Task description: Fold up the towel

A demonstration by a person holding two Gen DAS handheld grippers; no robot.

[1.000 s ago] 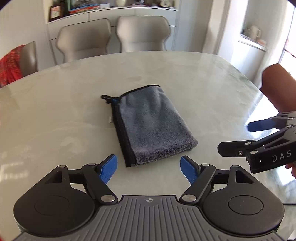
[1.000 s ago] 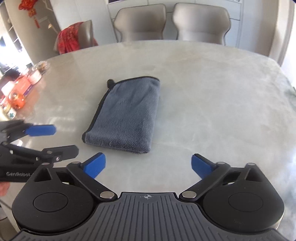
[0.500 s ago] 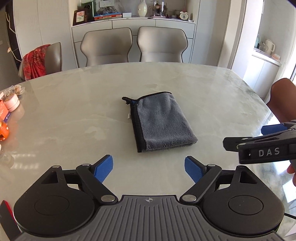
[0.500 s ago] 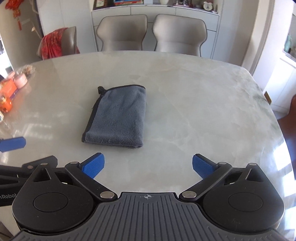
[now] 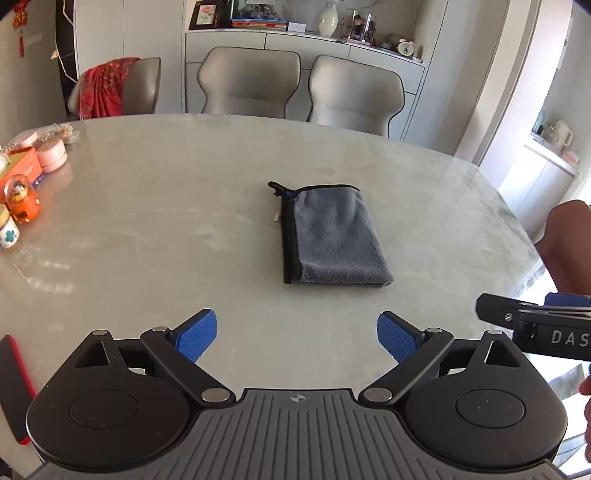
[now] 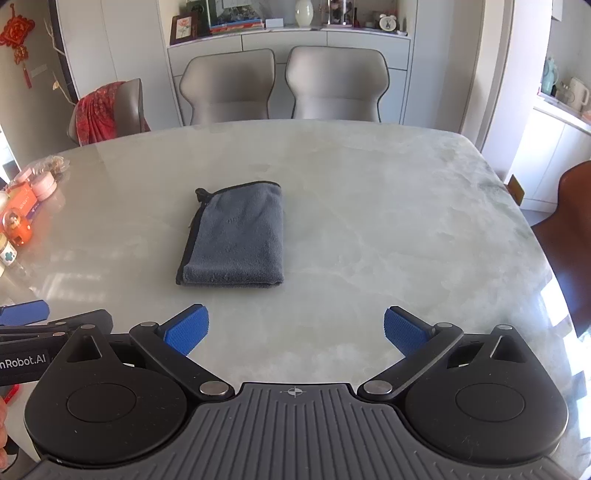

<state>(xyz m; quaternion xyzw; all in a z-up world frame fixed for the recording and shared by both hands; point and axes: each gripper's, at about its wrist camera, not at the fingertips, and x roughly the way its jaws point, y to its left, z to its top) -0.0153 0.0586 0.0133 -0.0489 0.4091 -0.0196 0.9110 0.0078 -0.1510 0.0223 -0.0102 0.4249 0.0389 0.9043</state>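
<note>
Both grippers had drawn back from the towel (image 5: 334, 236), the left gripper (image 5: 297, 334) having just been opening wider, the right gripper (image 6: 295, 332) wide too, both empty. Any return risked snagging and undoing the fold.

Home dining room. Large pale marble-look desk (image 6: 369, 221) with rounded corners; padded beige dining chairs (image 6: 229, 88) pushed in at far side, another chair with red patterned cloth (image 6: 98, 112) draped over back. White sideboard (image 6: 288, 40) along wall carries framed picture (image 6: 183, 29), stacked books, white vase (image 6: 304, 13), small alarm clock (image 6: 387, 22). Red knot ornament (image 6: 18, 33) hangs on left wall. Jars, pink tins, orange box (image 5: 26, 171) clustered at desk's left edge. Kettle (image 6: 578, 94) on side counter at right.
</note>
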